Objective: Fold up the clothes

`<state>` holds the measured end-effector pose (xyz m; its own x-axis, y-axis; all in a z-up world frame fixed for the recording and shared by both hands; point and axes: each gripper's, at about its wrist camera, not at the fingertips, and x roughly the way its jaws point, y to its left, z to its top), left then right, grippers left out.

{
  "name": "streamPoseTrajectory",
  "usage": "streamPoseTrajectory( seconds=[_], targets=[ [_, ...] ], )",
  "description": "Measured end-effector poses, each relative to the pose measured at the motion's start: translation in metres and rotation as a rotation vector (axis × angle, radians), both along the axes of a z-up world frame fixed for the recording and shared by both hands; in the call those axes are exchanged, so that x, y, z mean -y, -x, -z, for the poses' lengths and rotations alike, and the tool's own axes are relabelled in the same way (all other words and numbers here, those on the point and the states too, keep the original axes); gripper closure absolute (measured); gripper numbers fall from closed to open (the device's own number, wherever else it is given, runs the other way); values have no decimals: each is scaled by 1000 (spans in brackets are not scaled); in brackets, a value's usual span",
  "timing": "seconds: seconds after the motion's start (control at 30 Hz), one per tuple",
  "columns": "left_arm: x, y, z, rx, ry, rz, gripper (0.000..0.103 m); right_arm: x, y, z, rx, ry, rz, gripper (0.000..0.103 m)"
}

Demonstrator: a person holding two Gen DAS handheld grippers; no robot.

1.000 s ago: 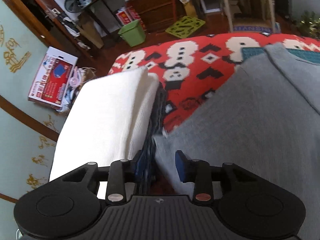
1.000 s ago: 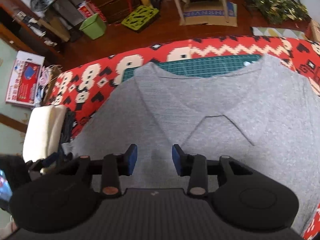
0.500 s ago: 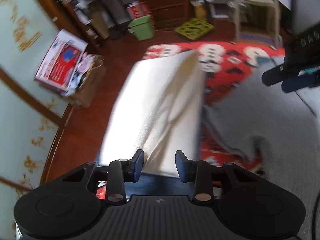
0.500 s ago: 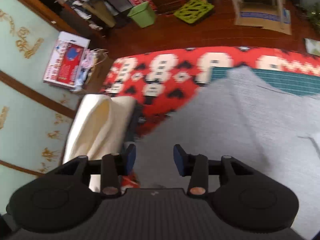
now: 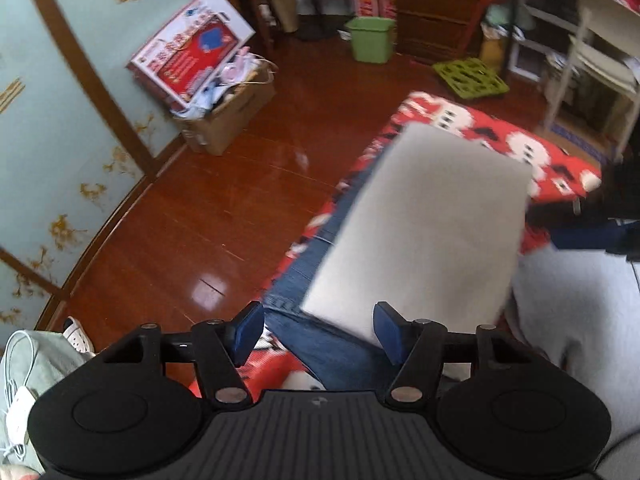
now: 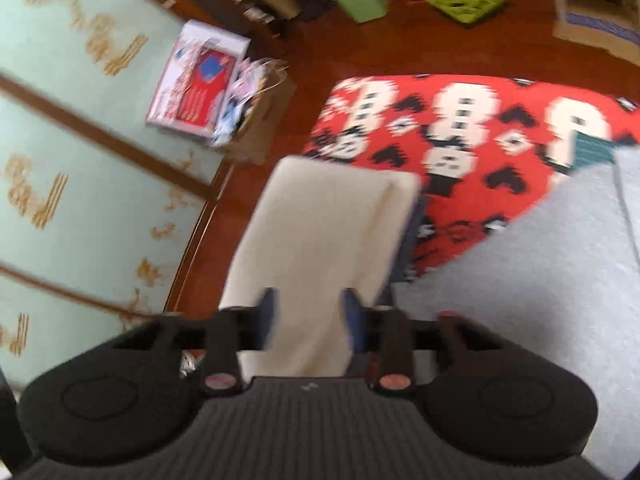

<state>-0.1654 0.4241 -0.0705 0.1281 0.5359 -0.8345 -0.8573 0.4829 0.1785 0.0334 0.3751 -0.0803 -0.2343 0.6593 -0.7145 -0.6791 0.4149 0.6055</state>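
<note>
A red cover [image 5: 500, 132] with a blocky white-and-black pattern spreads over the work surface, above a glossy reddish wood floor [image 5: 192, 216]. Pale green wall panels [image 6: 60, 128] with gold ornament run along the left. On the cover's right side lies the grey garment [image 6: 540, 272], spread flat, with a strip of green cutting mat [image 6: 592, 150] showing past its far edge. At the cover's left edge sits a folded cream-white cloth [image 5: 424, 224], stacked on folded blue denim [image 5: 320, 320] that pokes out beneath it.

On the floor by the wall stands a cardboard box [image 5: 228, 116] stuffed with odds and ends, with a red-and-white carton [image 5: 188, 52] leaning on it; it carries print, but too blurred to read. Farther back are a green bin [image 5: 370, 38] and a lime-green perforated crate [image 5: 470, 78].

The left gripper [image 5: 318, 332] hovers over the near end of the stack, its blue pads spread wide with nothing between them. The right gripper [image 6: 308, 316] is smeared by motion blur; its fingers stand apart over the cream cloth, gripping nothing.
</note>
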Motion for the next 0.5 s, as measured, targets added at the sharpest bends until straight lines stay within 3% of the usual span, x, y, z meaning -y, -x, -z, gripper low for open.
streamPoseTrajectory(
  seconds=[0.1,0.23,0.37,0.5],
  targets=[
    [-6,5,5,-25,-12,-15,43,-9,17,10,-19,14,-58,83],
    [-22,16,15,-11,49,-72,43,-7,36,32,-27,90,-115,82],
    [-29,21,15,4,50,-100,43,7,38,44,-5,142,-113,81],
    [-28,19,14,5,33,-78,43,13,31,35,13,122,-80,81]
  ],
)
